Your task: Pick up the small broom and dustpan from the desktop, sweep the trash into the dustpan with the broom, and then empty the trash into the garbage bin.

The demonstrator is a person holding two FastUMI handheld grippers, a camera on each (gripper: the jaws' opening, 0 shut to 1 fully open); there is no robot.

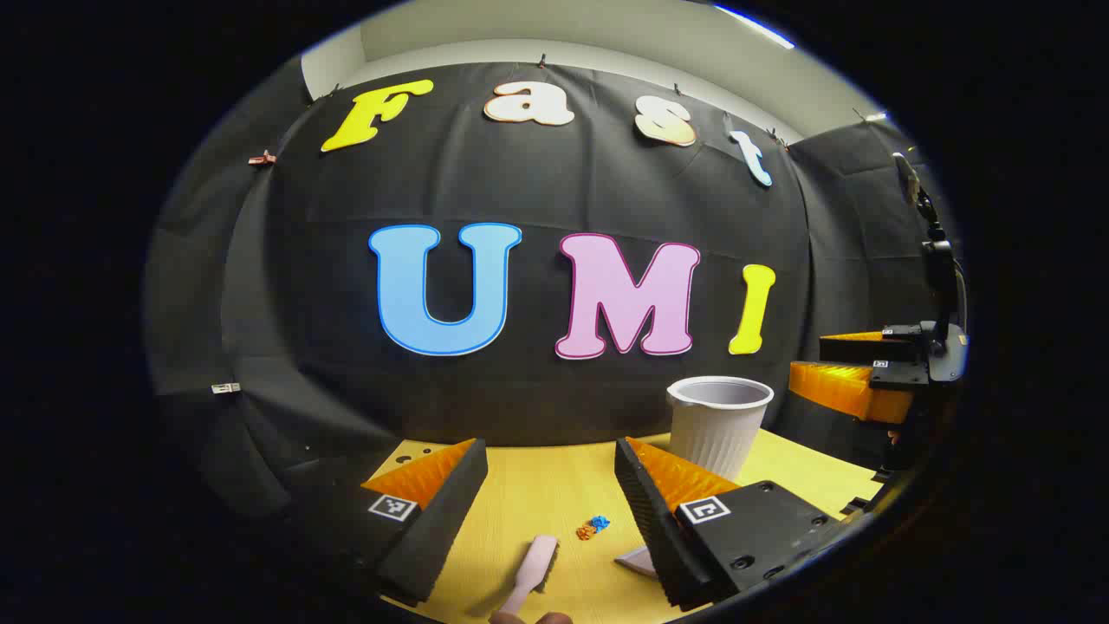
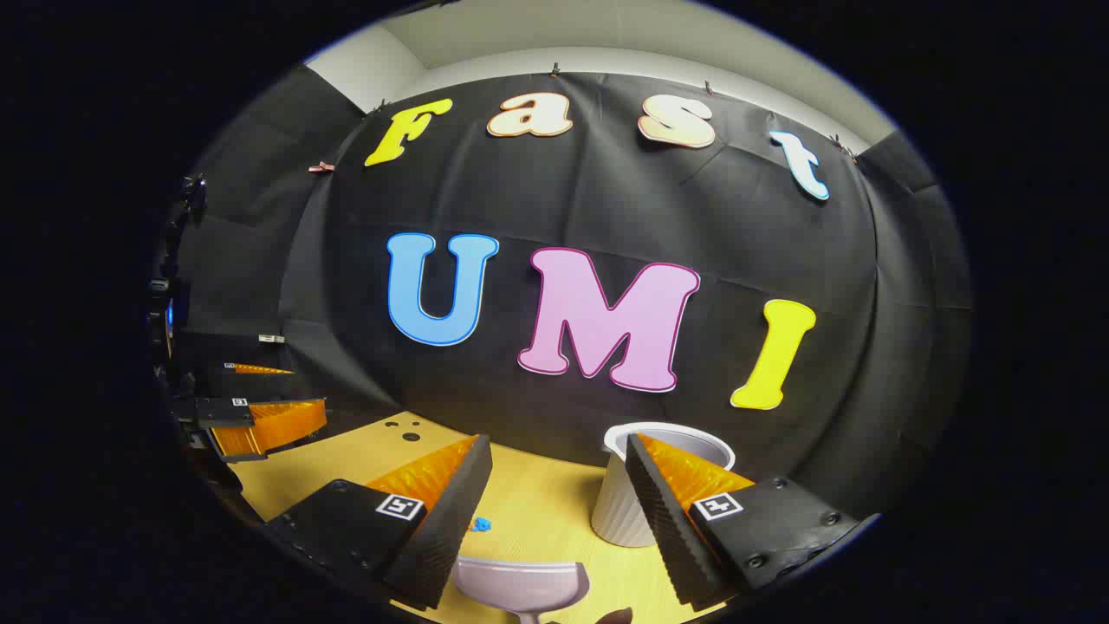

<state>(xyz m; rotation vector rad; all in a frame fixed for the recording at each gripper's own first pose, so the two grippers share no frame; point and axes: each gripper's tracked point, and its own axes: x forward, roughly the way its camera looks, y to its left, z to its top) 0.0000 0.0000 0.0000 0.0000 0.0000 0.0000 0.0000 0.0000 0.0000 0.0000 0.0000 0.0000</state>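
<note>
Left gripper view: yellow desktop (image 1: 554, 494) meets black cloth wall (image 1: 537, 199).

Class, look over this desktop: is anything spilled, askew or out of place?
Only the small coloured scraps strewn on the desktop between the broom and the white bin, which stands upright. Nothing looks damaged.

We are in a recording booth, not a home: black cloth wall (image 1: 537, 208) clipped up behind a bare yellow desktop (image 1: 537, 494), plain white ceiling (image 2: 624, 35) above.
</note>
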